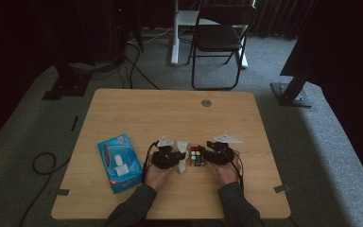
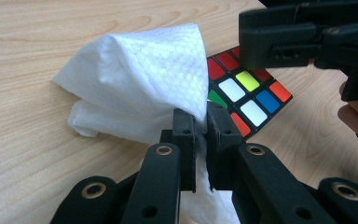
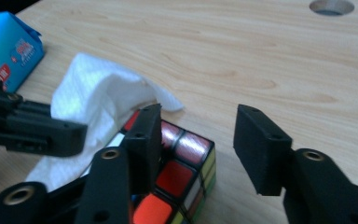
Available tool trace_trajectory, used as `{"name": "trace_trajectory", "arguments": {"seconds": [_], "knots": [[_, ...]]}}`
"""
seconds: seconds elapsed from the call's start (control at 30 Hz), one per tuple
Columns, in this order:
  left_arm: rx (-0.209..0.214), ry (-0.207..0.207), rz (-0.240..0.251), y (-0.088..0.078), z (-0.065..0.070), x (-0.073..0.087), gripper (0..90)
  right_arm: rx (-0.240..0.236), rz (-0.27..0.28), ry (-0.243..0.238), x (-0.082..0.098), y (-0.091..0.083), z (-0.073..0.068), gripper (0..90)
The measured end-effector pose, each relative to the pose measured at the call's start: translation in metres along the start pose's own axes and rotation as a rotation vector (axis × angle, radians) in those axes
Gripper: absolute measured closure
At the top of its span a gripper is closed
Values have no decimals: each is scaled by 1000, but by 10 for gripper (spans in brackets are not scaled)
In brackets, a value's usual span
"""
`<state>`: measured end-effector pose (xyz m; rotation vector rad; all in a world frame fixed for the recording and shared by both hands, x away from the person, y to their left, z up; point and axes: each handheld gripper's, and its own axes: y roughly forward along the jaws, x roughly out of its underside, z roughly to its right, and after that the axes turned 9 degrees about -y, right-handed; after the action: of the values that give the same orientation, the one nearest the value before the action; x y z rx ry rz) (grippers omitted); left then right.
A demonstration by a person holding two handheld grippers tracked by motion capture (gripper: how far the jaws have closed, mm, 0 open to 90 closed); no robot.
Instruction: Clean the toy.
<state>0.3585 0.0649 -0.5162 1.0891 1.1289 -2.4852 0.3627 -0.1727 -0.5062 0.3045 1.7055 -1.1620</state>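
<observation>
The tissue (image 2: 140, 79) is white, dimpled and crumpled, bunched into a loose peak that stands off the table (image 1: 137, 106). It lies just left of the cube (image 1: 197, 156), and one edge of it reaches the cube's near corner. Farther left on the table sits the blue tissue box (image 1: 119, 162), well apart from the cube.

My left fingers (image 2: 185, 140) are pressed nearly together, pinching a fold of the tissue between them; the paper runs up from the pinch and more of it trails down below my jaws. My left gripper (image 1: 169, 156) sits between the box and the cube.

The cube is a colour puzzle with black edges and glossy stickers: white, yellow, red, blue, orange and green on the face seen from the left gripper view, red and orange on the side seen from the right gripper view. It rests flat on the table, near the front edge and about midway across.

My right gripper (image 1: 213, 153) is at the cube's right. My right fingers (image 3: 144, 140) stand spread apart. The left one lies against the cube's top corner; the right one (image 3: 260, 144) hangs clear over bare table, touching nothing. The cube is not clamped.
</observation>
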Motion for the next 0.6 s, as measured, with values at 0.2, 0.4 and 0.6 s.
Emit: {"name": "trace_trajectory", "arguments": {"seconds": [0.2, 0.4, 0.6], "knots": [[6, 6, 15, 0, 2, -6, 846, -9, -1, 17, 2, -1, 2, 571], [21, 21, 34, -1, 6, -11, 851, -12, -8, 25, 3, -1, 3, 595], [42, 29, 55, -2, 9, -19, 853, -20, -1, 35, 4, -1, 3, 608]]}}
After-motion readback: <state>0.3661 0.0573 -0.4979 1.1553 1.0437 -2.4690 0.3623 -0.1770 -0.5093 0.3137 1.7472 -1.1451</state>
